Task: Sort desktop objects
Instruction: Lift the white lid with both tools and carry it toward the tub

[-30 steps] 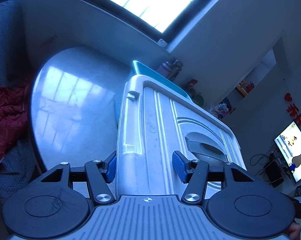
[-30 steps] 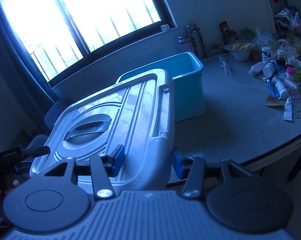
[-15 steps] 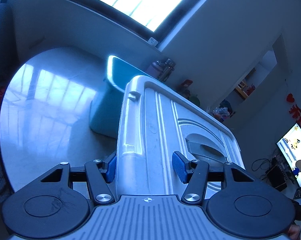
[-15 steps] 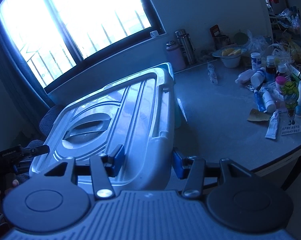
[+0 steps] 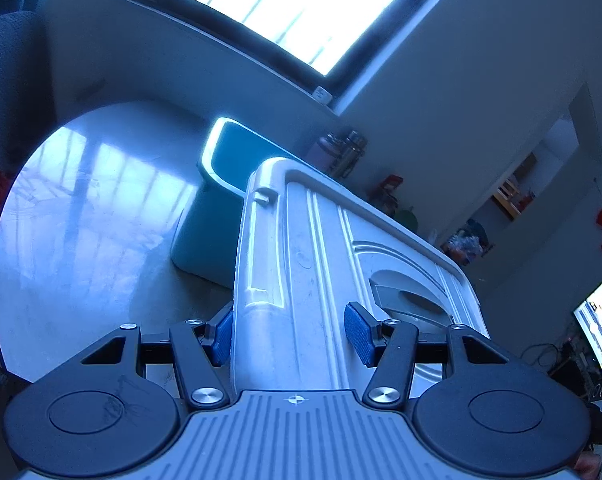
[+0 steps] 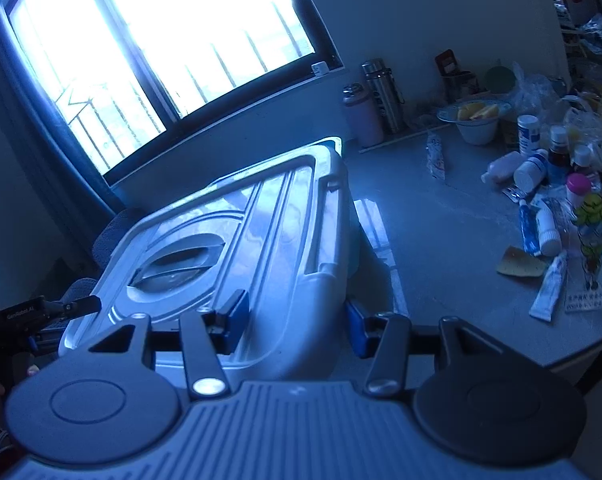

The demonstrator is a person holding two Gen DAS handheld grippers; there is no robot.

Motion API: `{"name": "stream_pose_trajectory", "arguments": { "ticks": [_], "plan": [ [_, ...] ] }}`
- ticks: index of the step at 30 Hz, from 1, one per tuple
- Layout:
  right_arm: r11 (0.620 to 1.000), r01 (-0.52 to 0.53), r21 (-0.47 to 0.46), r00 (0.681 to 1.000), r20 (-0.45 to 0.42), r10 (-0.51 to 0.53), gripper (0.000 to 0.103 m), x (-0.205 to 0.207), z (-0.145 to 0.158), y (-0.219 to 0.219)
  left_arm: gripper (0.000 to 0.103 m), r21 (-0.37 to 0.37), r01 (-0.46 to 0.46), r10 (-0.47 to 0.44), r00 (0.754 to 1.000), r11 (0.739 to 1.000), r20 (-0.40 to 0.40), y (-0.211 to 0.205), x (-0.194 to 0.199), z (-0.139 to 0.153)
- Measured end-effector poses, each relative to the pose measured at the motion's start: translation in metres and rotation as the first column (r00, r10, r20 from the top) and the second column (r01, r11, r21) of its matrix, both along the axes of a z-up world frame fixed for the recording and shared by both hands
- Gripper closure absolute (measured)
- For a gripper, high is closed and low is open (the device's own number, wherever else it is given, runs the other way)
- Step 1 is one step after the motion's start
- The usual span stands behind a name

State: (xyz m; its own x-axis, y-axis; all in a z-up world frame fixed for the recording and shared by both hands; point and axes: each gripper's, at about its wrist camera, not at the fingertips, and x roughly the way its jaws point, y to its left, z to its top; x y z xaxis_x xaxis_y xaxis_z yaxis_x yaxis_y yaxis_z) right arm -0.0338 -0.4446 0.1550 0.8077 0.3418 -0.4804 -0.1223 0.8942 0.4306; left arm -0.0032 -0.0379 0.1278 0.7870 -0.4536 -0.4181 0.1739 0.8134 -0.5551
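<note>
While both wrist cameras look along the same pale grey ribbed plastic lid (image 5: 321, 264) with its recessed oval handle, each shows a different half of the room. The left gripper (image 5: 291, 330) clamps 1 long edge of the lid between its 2 blue pads, and the right gripper (image 6: 297, 318) clamps the opposite edge, so the lid hangs tilted between them above the round grey table (image 5: 81, 240).

Only the left view shows the teal rectangular plastic bin (image 5: 217, 200) clearly: it stands on the table just beyond the lid's far end, its open rim catching light, with a lit screen (image 5: 601, 320) off to the right. In the right view the bin is almost wholly hidden behind the lid; only a bright strip of its rim (image 6: 329, 142) peeks over. That view instead shows the barred window (image 6: 161, 52), 2 flasks (image 6: 375, 100), a bowl of yellow fruit (image 6: 477, 118) and a cluster of small bottles and tubes (image 6: 541, 204) spread along the table's right side, plus the other gripper's dark tip (image 6: 41, 312) at the left edge.

Compared with 1 second ago, the bin has slid from behind the lid into open sight in the left view, and has sunk from full sight to a sliver in the right view; both grips are unchanged.
</note>
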Motion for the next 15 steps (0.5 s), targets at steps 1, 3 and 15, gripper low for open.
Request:
{"name": "stream_pose_trajectory", "arguments": {
  "ticks": [1, 3, 15],
  "plan": [
    [1.000, -0.005, 0.001, 1.000, 0.004, 0.005, 0.052, 0.003, 0.001, -0.002, 0.046, 0.001, -0.007, 0.007, 1.000, 1.000, 0.001, -0.003, 0.001, 0.002],
    [1.000, -0.014, 0.001, 1.000, 0.011, 0.014, 0.052, 0.010, 0.003, -0.007, 0.046, 0.005, -0.019, 0.019, 1.000, 1.000, 0.005, -0.008, 0.005, 0.005],
    [0.999, -0.051, 0.019, 0.998, 0.031, 0.050, 0.052, 0.059, 0.013, -0.030, 0.046, 0.012, -0.074, 0.074, 0.997, 0.997, 0.020, -0.033, 0.042, 0.026]
  ]
}}
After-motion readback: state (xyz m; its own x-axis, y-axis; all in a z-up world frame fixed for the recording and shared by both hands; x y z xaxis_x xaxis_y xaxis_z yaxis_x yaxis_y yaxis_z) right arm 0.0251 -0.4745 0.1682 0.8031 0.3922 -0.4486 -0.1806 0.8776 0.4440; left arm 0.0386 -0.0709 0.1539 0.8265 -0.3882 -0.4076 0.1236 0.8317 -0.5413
